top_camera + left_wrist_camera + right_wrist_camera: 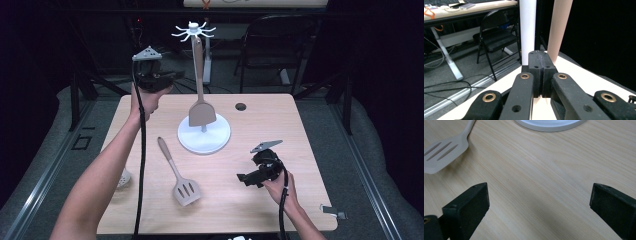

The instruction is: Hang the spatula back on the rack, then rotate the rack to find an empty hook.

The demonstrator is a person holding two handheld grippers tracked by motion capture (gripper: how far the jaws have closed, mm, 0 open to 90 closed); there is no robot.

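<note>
Spatula [202,111] hangs from the white rack [204,134] at table centre, probably for storage; a slotted turner [186,190] lies nearer. Left gripper [539,58]: jaws clenched on nothing, beside the pole. Right gripper [537,203]: jaws released wide above bare wood, likely ready for the turner.

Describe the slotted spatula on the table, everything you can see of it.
The slotted spatula looks like beige plastic or silicone: a long tapered handle and a flat head with three slots. It lies flat on the wooden table, handle pointing away towards the white stand base, head nearest the person. Nothing but the table touches it; both grippers are clear of it.
</note>
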